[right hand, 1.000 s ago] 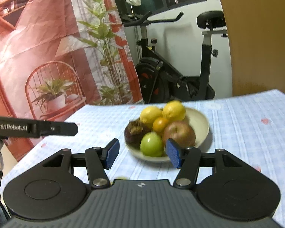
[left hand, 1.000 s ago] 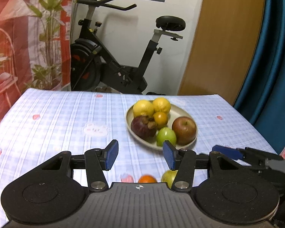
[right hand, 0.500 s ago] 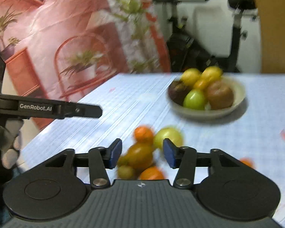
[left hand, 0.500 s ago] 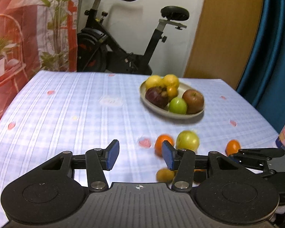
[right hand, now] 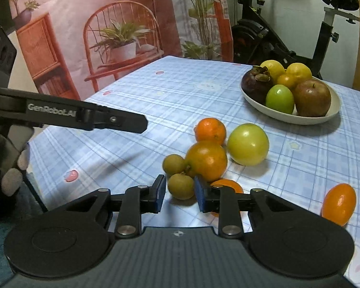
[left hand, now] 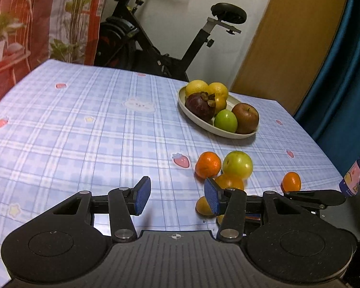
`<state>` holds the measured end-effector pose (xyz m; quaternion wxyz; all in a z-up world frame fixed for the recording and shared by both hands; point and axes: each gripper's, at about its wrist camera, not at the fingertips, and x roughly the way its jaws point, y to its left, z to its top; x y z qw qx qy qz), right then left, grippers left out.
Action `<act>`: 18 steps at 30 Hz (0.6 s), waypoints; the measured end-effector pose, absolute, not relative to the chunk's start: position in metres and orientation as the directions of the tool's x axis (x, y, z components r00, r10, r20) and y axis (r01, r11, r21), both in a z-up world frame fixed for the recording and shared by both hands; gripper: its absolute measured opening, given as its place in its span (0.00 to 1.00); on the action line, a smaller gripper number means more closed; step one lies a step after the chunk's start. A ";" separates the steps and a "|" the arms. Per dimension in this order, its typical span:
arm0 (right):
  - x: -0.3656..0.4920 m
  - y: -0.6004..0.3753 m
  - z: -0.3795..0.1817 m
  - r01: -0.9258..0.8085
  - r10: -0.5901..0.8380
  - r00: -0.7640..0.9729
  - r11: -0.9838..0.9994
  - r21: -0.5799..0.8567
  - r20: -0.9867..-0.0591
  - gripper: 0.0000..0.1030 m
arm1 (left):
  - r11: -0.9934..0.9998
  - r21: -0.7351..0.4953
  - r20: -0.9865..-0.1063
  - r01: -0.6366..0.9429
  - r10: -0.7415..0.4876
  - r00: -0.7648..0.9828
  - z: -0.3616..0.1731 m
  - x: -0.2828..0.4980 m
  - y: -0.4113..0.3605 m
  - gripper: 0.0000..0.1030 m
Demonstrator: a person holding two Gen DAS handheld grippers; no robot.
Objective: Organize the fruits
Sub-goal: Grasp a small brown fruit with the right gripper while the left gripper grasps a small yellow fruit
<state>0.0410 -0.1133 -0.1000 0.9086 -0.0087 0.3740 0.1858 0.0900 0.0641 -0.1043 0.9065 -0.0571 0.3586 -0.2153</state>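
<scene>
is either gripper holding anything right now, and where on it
The right gripper is shut on the small brown fruit, pads at its two sides; the fruit rests on the tablecloth. The left gripper is open, holding nothing.

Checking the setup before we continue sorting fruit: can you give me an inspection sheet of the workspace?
Surface: blue plaid tablecloth covers the table.
Job's things: plate holds lemons, mangosteen, green apple, red apple; loose oranges, yellow-green apple, longans, kumquat.
Clutter: small bottle at the right edge.
Grippers: left gripper open, empty; right gripper jaws just closed on one longan.
Cables: nothing seen.
Surroundings: exercise bike, printed backdrop, blue curtain.
</scene>
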 end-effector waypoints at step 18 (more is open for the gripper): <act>0.038 -0.107 -0.108 -0.420 0.330 0.667 0.907 0.029 -0.668 0.29 | 0.840 -0.341 -0.638 0.422 -0.537 0.553 -0.119 0.097 0.054 0.44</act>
